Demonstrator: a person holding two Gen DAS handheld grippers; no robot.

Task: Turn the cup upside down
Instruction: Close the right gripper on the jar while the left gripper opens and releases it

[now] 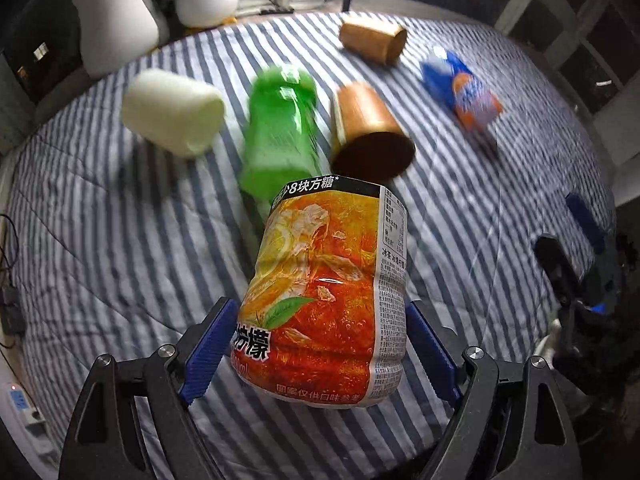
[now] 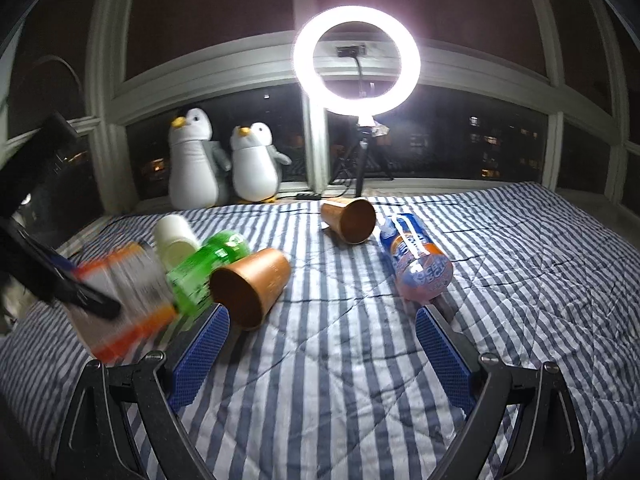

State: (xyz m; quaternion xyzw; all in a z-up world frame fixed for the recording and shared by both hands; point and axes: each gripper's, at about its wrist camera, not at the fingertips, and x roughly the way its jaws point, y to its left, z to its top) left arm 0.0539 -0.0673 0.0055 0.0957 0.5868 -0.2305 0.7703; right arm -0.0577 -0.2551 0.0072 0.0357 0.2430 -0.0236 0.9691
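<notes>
My left gripper (image 1: 320,308) is shut on an orange iced-tea bottle (image 1: 320,260), its blue pads (image 1: 212,344) pressed against both sides and the bottle held tilted above the striped bed cover (image 1: 120,240). The right wrist view shows that bottle (image 2: 128,300) blurred at the left. Two brown cups lie on their sides: the nearer one (image 1: 368,128) (image 2: 250,284) turns its mouth toward me, the other (image 1: 372,42) (image 2: 350,220) lies farther back. A white cup (image 1: 172,112) (image 2: 176,240) also lies tipped over. My right gripper (image 2: 322,314) (image 1: 568,236) hangs open over the cover, holding nothing.
A green bottle (image 1: 280,128) (image 2: 208,268) lies between the white cup and the nearer brown cup. A blue and orange soda bottle (image 1: 460,88) (image 2: 416,264) lies to the right. Two plush penguins (image 2: 224,164), a lit ring light (image 2: 356,60) on a tripod and the window stand behind the bed.
</notes>
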